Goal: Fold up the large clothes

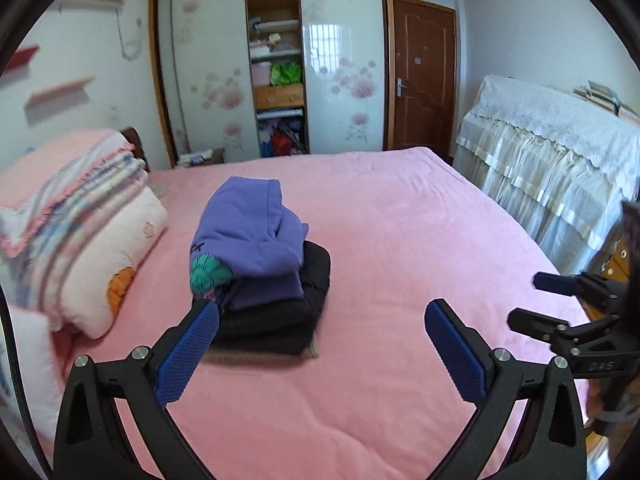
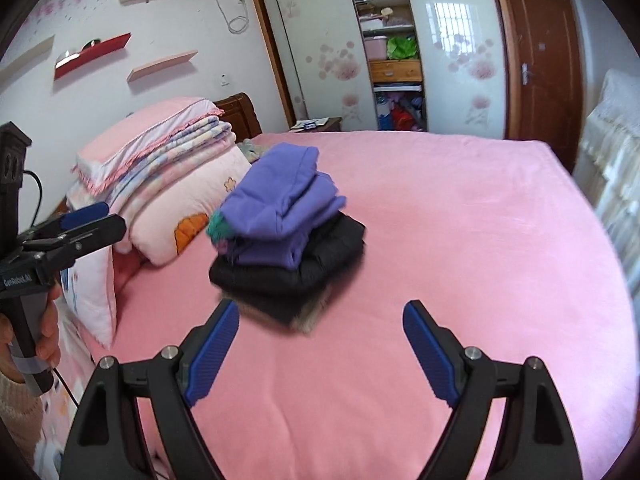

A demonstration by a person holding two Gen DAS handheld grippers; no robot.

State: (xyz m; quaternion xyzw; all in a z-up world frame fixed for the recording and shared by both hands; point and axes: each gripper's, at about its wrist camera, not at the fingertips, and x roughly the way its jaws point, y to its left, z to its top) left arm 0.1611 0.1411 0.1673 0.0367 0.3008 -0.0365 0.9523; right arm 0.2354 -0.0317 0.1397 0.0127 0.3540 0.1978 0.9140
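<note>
A folded purple garment (image 1: 250,236) (image 2: 280,204) with a teal print lies on top of a folded black garment (image 1: 276,316) (image 2: 296,276); the stack rests on the pink bed (image 1: 380,240) (image 2: 460,220). My left gripper (image 1: 322,322) is open, raised above the bed just short of the stack, with nothing between its fingers. My right gripper (image 2: 320,320) is open too, empty, hovering close to the stack's near edge. Each gripper also shows in the other's view: the right gripper (image 1: 524,300) at the far right, the left gripper (image 2: 104,220) at the far left.
Folded quilts and pillows (image 1: 72,220) (image 2: 160,176) are piled at the head of the bed on the left. A lace-covered piece of furniture (image 1: 552,152) stands along the right side. A wardrobe (image 1: 276,60) and brown door (image 1: 424,76) are at the back. A hand (image 2: 48,340) holds the left gripper's handle.
</note>
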